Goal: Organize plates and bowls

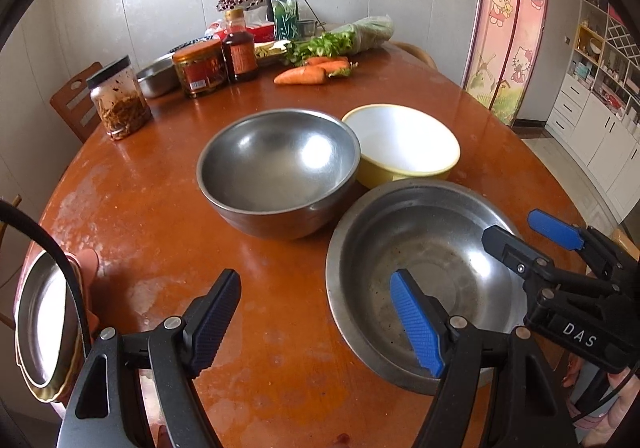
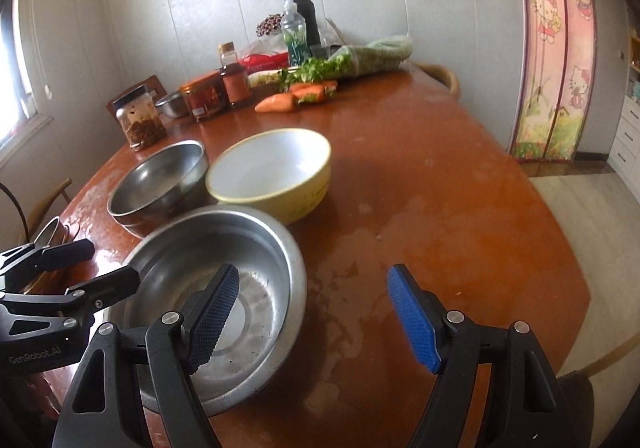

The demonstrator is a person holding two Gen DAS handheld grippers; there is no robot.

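Steel plates (image 1: 40, 324) at table edge — left view only; right view, mere sliver.

The left gripper (image 1: 316, 322), black with blue ribbed pads, tilts downward over the near edge of the table, jaws spread wide with nothing between them. The right gripper (image 2: 312, 318), built the same, angles down beside it, its jaws likewise apart and empty.

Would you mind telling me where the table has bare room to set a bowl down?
The table is bare to the right of the yellow bowl and wide steel basin. A smaller bare patch lies between the deep steel bowl and the plates. The far end is crowded around the carrots.
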